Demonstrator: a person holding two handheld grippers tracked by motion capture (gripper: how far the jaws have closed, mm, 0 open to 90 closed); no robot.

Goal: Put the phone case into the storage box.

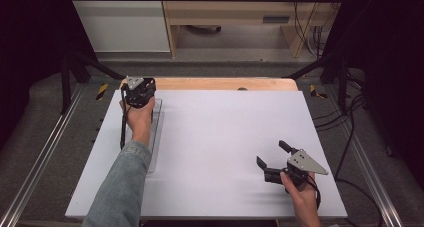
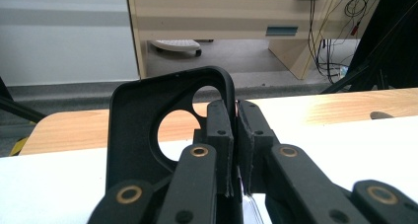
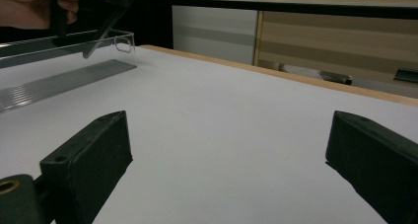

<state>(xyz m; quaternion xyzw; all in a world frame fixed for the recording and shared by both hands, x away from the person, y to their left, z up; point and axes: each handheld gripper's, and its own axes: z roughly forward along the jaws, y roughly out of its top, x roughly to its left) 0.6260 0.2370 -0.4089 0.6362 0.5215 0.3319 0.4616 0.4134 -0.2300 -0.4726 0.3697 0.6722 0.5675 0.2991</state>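
My left gripper [image 2: 236,116] is shut on the rim of a black phone case [image 2: 133,130] with round camera holes, and the case stands upright to the left of the jaws. In the high view the left gripper [image 1: 139,91] hovers over the far end of a clear plastic tray [image 1: 156,137] at the left of the white board [image 1: 220,132]. My right gripper [image 1: 271,153] rests near the board's front right, jaws wide open with nothing between them. Its own view shows the open right gripper [image 3: 226,155] over bare white surface.
The clear tray [image 3: 64,41] lies long and narrow along the board's left side. A wooden table edge [image 1: 210,83] shows beyond the board. Metal rails and black frame posts flank both sides, and cables hang at the right [image 1: 350,112].
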